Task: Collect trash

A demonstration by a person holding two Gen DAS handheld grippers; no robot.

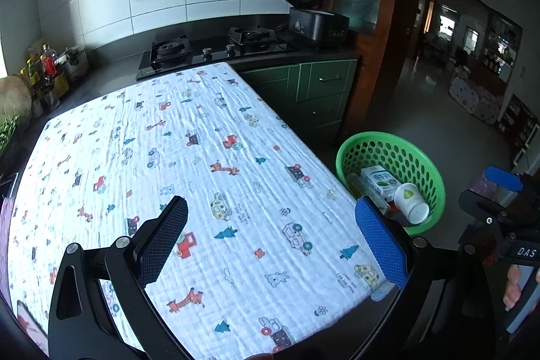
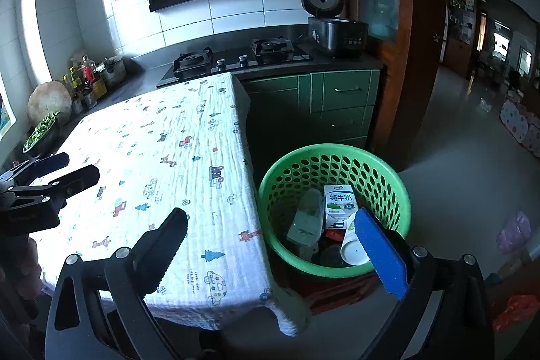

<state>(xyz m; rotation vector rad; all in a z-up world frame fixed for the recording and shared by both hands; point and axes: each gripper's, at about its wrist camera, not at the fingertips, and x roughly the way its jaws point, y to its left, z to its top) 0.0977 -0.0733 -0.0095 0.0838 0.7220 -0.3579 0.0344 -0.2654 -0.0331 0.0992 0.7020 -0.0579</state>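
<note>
Now trash (image 2: pixel 341 206) inside green basket (image 2: pixel 398 191)

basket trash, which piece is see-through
The plastic bottle, lying along the left side of the green basket. You can see through it, unlike the printed milk carton and the white paper cup beside it.

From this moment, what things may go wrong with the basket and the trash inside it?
1. The green basket stands on the floor close beside the table's cloth; a careless swing of the open right gripper might tip it.
2. The paper cup and milk carton lie loose inside and could spill out.
3. The cloth's corner hangs down near the basket, so a finger might snag it.
</note>
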